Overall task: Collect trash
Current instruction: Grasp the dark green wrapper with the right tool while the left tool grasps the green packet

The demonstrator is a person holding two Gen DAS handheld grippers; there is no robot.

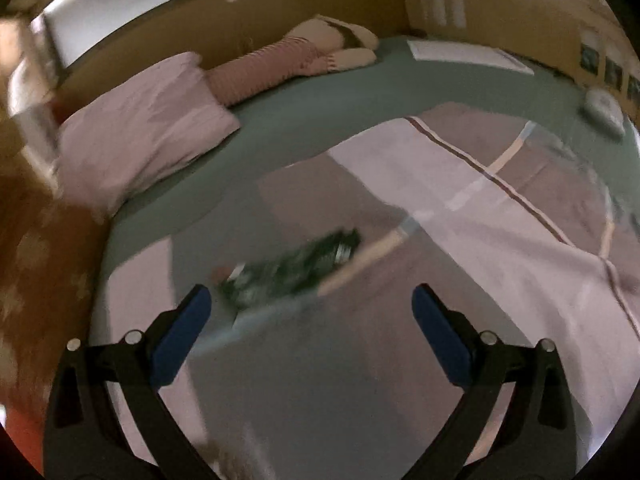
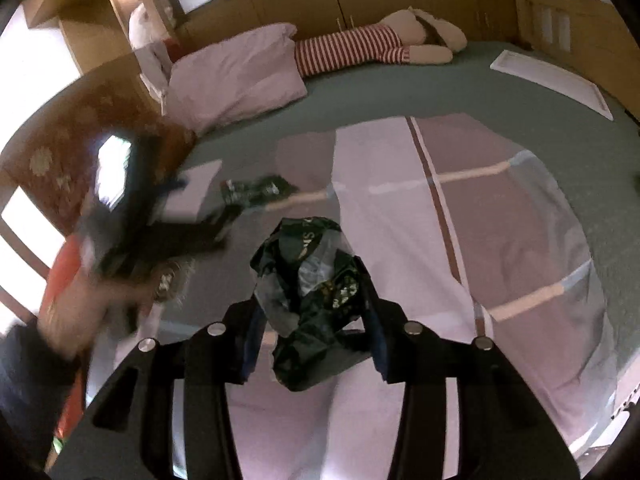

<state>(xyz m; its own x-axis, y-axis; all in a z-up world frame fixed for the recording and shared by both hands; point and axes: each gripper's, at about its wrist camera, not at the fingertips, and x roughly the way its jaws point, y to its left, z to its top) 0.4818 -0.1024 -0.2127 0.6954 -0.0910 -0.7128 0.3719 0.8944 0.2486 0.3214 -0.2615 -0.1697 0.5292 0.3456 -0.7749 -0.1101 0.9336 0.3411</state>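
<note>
A dark green wrapper [image 1: 292, 270] lies flat on the pink patchwork quilt [image 1: 500, 216], just ahead of my left gripper [image 1: 308, 300], whose blue pads stand wide open with nothing between them. In the right wrist view the same flat wrapper [image 2: 256, 191] lies further off, and the left gripper [image 2: 176, 216] shows as a dark blur beside it. My right gripper [image 2: 310, 300] is shut on a crumpled dark green and clear wrapper [image 2: 312, 300], which bulges up and hangs down between the pads.
The quilt covers a bed with a green sheet [image 2: 440, 92]. A pink pillow [image 1: 136, 136], a striped plush toy [image 2: 384, 44] and a white flat board [image 2: 552, 80] lie at the far side. A patterned brown rug [image 2: 60, 160] covers the floor at left. A white object [image 1: 604, 110] sits at far right.
</note>
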